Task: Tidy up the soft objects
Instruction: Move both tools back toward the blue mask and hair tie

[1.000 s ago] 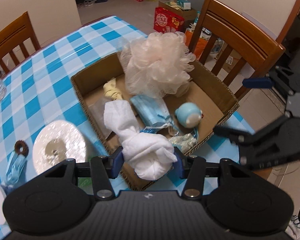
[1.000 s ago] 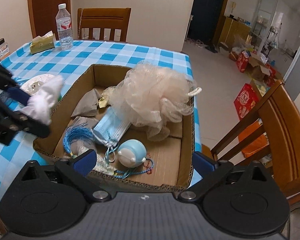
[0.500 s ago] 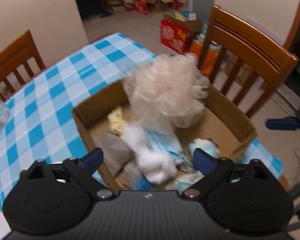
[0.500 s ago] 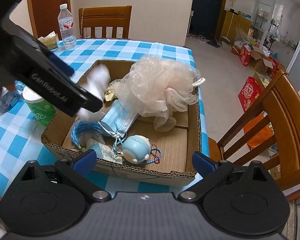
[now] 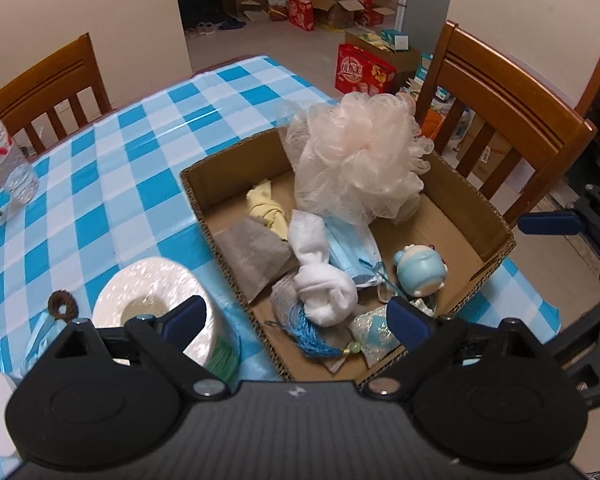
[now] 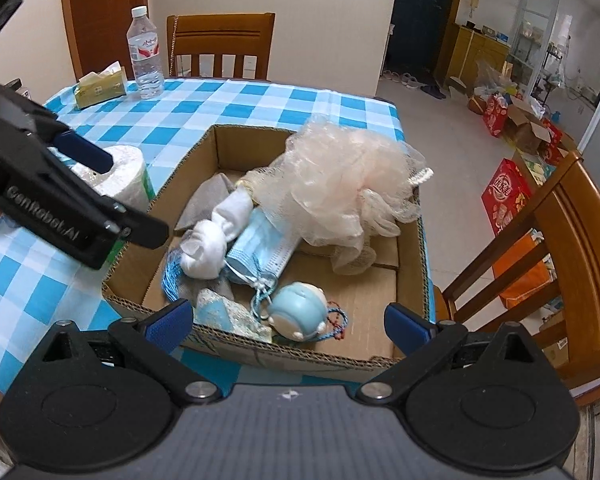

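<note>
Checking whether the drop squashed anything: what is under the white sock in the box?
The white sock lies on a grey cloth, the blue mask's edge and a blue tassel. Anything directly beneath it is covered.

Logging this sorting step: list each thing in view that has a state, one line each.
Left hand-held gripper: open, empty, jaws just opened.
Right hand-held gripper: open, empty.
White sock bundle: knotted, lying in the box.
Cardboard box: open-topped, partly filled.
Face mask: folded, in the box.
Bath pouf: in the box's far corner.
Water bottle: upright, capped.
Toilet roll: upright, outside the box.
</note>
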Available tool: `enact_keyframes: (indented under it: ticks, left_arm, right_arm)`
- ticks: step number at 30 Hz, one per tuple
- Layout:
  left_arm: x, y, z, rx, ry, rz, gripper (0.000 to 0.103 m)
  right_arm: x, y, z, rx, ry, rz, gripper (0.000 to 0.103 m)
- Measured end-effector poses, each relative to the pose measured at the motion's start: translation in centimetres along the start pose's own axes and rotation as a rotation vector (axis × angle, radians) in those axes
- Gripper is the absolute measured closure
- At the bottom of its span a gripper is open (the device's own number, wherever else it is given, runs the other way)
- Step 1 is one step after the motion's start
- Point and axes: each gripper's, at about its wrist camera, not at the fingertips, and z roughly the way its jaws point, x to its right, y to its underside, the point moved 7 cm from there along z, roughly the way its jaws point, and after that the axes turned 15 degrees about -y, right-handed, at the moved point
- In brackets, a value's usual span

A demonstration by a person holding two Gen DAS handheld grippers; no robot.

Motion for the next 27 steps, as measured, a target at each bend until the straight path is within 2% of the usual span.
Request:
enact_keyframes:
  ticks: [14, 22, 27]
  left_arm:
    - [-4.3, 3.9, -2.7, 0.03, -0.035, -0.059, 0.007]
    - [-8.9, 7.5, -3.6, 0.023, -0.109, -0.068, 0.007]
    - [-12.2, 9.6, -3.6, 0.003, -0.122, -0.096, 0.007]
  right_arm:
    - [-4.2, -2.1, 0.6, 0.013, -0.003, -0.017, 0.0]
    - [-8.7, -3.7, 1.4, 0.019, -0.016, -0.032, 0.0]
    - [-12.3, -5.1, 2.3, 0.015, -0.023, -0.058, 0.0]
